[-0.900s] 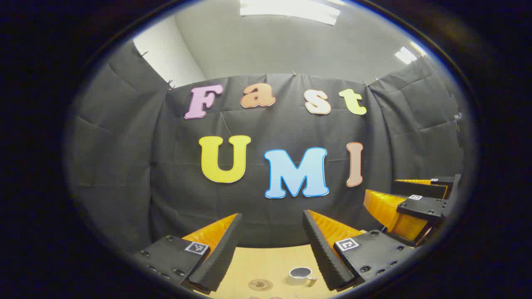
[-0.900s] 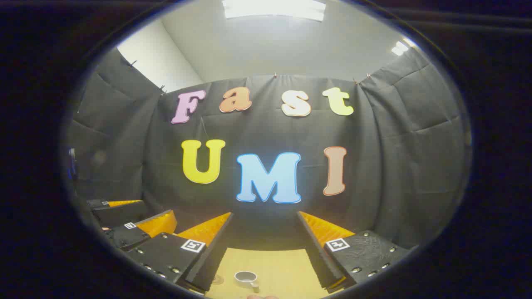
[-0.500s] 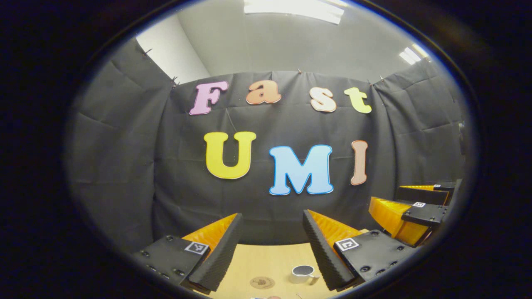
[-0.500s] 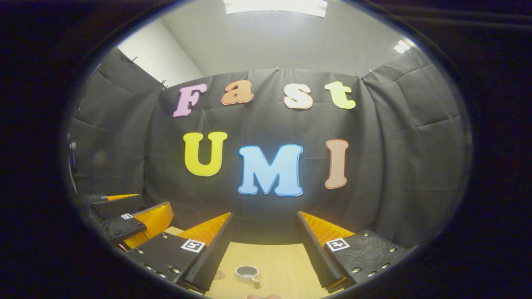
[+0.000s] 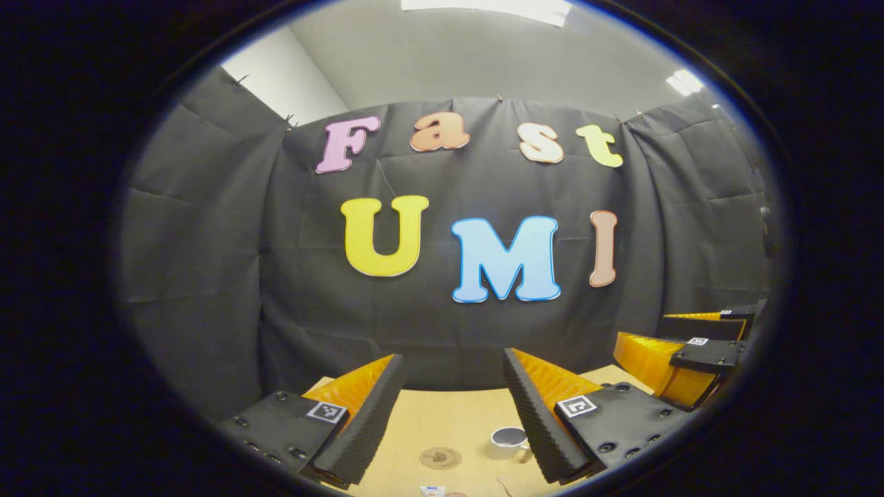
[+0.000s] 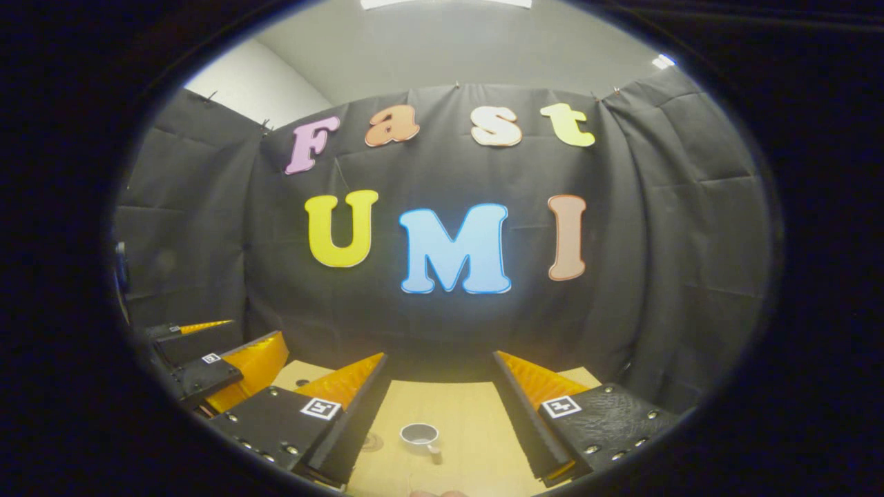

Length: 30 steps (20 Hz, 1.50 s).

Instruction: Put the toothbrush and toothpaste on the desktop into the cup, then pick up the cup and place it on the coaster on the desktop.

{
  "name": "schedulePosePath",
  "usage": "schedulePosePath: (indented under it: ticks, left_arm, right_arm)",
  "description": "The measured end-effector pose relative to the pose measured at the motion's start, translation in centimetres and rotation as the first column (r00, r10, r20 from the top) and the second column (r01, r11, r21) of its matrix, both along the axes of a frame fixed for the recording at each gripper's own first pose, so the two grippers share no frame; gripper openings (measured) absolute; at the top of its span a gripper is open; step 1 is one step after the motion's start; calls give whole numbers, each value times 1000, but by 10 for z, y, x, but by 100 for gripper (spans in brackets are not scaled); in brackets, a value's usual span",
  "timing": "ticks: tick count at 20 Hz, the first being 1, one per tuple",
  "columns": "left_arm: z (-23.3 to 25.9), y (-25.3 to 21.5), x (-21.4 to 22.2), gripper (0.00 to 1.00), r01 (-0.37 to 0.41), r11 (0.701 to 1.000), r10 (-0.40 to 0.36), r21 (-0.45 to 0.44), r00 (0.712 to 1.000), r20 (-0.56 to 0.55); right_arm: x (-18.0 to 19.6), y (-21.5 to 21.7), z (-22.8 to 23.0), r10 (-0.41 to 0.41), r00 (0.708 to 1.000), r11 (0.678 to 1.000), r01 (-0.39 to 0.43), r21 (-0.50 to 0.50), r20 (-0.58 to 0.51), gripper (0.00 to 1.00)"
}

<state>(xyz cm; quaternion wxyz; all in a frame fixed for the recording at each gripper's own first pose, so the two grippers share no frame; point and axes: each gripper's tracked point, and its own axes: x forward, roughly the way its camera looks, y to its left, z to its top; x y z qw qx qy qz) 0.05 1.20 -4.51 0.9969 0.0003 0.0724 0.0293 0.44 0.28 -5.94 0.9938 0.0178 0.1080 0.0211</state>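
Black cloth wall behind, pale wooden desktop (image 5: pixel 442 421) low in both views. Both grippers held high and level, aimed mostly at the wall, nothing between the fingers of either. Left gripper (image 5: pixel 449 386) spread wide, empty; right gripper (image 6: pixel 438 386) likewise spread wide, empty. White cup (image 5: pixel 507 442) upright on the desktop, handle toward the near right, seen ahead and below the left gripper, close against its right finger in that view; in the right gripper view the same cup (image 6: pixel 420 436) nearly centred between the fingers. Round coaster (image 5: pixel 440 457) just left of the cup, apart from it. Small object at the bottom edge of the left gripper view, possibly the toothpaste (image 5: pixel 432 490), too cropped to confirm; toothbrush not identified, long axis of either not readable. Judged: no item picked yet, task at its start; items lie nearer than the cup, so next move calls for tipping down and drawing back toward the near edge
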Motion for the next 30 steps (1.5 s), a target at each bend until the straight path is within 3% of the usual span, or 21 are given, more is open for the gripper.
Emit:
schedulePosePath:
  ticks: [7,13,18,30]
  left_arm:
    - [-80,3,-10,95,-12,1000,8,-23,985,-172]
    - [-153,5,-29,95,-23,998,4,-53,945,-328]
    - [-220,6,-52,95,-19,997,-20,-79,885,-466]
    - [-343,8,-100,96,-59,989,-56,-139,711,-701]
  right_arm:
    - [-8,13,-65,62,979,998,-61,11,-195,90]
    - [-24,24,-127,111,928,994,-109,28,-355,90]
    - [-44,40,-182,153,854,988,-145,54,-498,90]
    - [-84,62,-290,199,617,977,-185,105,-761,91]
